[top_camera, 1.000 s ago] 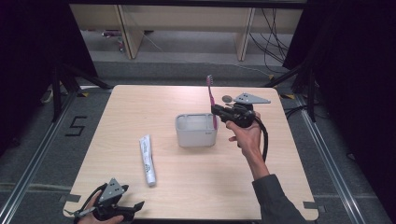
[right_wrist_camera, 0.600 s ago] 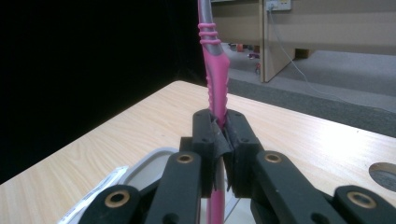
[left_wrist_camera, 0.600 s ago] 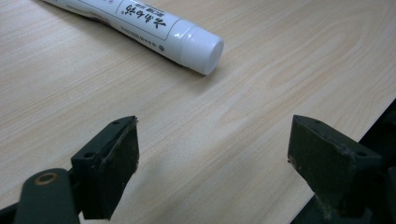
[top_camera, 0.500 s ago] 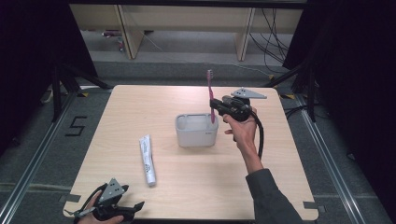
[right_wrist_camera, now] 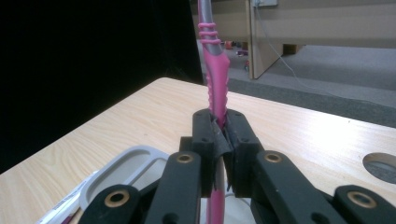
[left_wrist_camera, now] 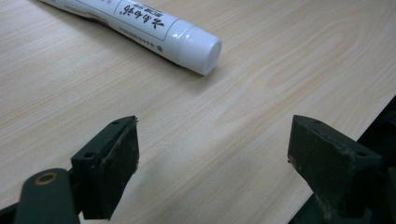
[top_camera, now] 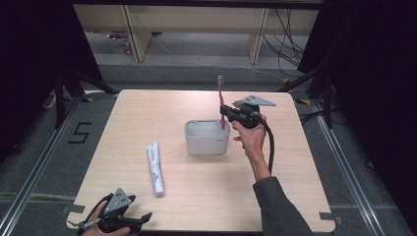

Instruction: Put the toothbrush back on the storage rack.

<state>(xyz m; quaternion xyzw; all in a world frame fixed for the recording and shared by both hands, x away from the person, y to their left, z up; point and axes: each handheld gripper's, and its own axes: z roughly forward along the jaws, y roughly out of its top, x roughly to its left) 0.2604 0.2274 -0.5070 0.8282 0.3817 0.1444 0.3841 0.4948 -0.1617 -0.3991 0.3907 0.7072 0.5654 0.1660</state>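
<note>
Pink toothbrush (top_camera: 221, 101) stands upright in your right gripper (top_camera: 227, 112), jaws clamped on its handle, and over the last second you have carried it from beside the grey cup (top_camera: 207, 137) to above its right rim, so lowering it in looks next. Your left gripper (top_camera: 140, 220) rests wide open and empty near the toothpaste tube (top_camera: 155, 167).

the toothbrush (right_wrist_camera: 214, 88) head is cut off at the top edge, its lower handle hidden behind the jaws.
</note>
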